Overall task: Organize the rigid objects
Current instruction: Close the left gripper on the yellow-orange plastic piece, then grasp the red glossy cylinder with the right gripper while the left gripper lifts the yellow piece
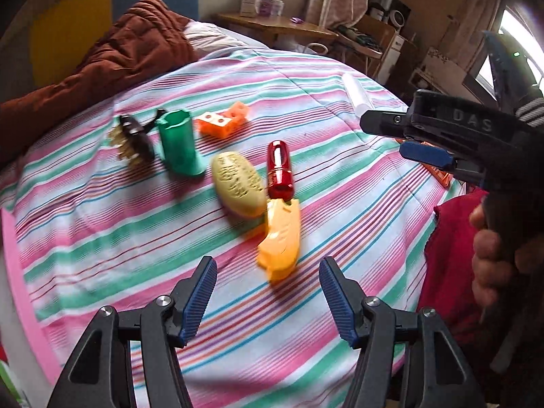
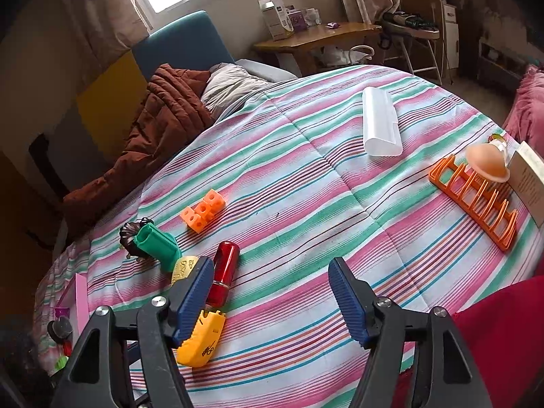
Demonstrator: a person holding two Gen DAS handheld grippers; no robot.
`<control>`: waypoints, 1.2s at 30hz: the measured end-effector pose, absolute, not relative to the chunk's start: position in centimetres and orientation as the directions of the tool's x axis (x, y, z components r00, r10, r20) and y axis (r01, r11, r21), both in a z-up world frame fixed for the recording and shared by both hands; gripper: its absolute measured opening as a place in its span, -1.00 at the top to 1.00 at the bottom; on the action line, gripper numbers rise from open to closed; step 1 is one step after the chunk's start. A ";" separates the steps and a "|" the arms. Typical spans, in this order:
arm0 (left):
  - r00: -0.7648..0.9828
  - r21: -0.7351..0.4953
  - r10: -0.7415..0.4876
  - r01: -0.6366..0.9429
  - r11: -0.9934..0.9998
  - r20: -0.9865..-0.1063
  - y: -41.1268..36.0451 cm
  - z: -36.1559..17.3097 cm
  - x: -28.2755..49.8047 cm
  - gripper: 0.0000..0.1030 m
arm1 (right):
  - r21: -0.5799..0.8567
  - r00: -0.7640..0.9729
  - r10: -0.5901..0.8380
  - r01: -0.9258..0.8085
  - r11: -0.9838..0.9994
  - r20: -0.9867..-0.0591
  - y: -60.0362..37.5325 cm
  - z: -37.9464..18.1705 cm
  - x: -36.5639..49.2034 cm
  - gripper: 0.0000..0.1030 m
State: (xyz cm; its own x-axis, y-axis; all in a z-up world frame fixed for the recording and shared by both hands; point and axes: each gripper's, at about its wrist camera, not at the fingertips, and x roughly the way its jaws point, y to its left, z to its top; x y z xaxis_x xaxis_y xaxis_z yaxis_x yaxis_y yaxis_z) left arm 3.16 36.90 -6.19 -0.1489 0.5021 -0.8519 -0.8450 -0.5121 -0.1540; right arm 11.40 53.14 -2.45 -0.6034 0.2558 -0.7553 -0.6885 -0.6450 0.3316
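On the striped bedspread lie several small plastic things, all hard and probably light.

The largest is the orange rack at the far right. It is stiff but thin, so I would take it by one long rail, not by the ribs. On its far end sits a peach suction cup, which is likely softer.

The white case lies far away, smooth and perhaps slippery; grip across its narrow width.

At the left is the cluster: green holder, beige oval piece, yellow piece, red tube, orange cubes. The red tube is glossy and round, so it may roll or slip; grip its middle.

The left gripper stands wide and empty, just near the yellow piece. The right gripper is also wide, holding nothing.
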 end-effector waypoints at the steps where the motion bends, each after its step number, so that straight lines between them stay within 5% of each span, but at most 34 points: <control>1: -0.146 -0.151 0.493 -0.845 -0.513 -0.858 37.6 -6.5 3.1 -0.24 | 0.336 -0.605 0.253 -0.688 -0.643 -0.755 53.2 -2.5 11.4 -0.37; 5: -0.130 -0.139 0.459 -0.851 -0.506 -0.879 39.8 -8.1 2.6 -0.23 | 0.341 -0.605 0.247 -0.688 -0.640 -0.757 53.4 -2.6 11.5 -0.38; 6: -0.120 -0.146 0.462 -0.854 -0.499 -0.879 40.1 -8.6 2.5 0.01 | 0.341 -0.604 0.247 -0.689 -0.640 -0.757 53.5 -2.6 11.5 -0.38; 7: -0.104 -0.159 0.464 -0.855 -0.493 -0.880 40.4 -9.1 2.4 0.44 | 0.337 -0.602 0.248 -0.690 -0.641 -0.759 53.5 -2.6 11.4 -0.38; 18: -0.166 -0.175 0.485 -0.794 -0.583 -0.859 32.8 -9.4 1.8 0.44 | 0.304 -0.568 0.195 -0.662 -0.685 -0.799 52.2 -4.4 10.1 -0.37; 23: -0.204 -0.160 0.484 -0.777 -0.609 -0.851 29.4 -9.2 2.1 0.44 | 0.310 -0.548 0.133 -0.637 -0.706 -0.826 51.4 -5.9 9.1 -0.11; 36: -0.210 -0.195 0.512 -0.755 -0.627 -0.833 27.6 -9.2 2.0 0.43 | 0.275 -0.474 0.092 -0.647 -0.711 -0.876 52.2 -7.7 2.9 -0.02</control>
State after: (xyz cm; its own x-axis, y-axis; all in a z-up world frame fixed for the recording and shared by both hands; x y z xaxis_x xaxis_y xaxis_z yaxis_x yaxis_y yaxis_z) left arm 2.05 27.58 -9.24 -0.2105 0.5125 -0.8325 -0.7546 -0.6266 -0.1949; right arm 2.90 52.15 -7.73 -0.4737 0.0919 -0.8759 -0.6471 -0.7109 0.2754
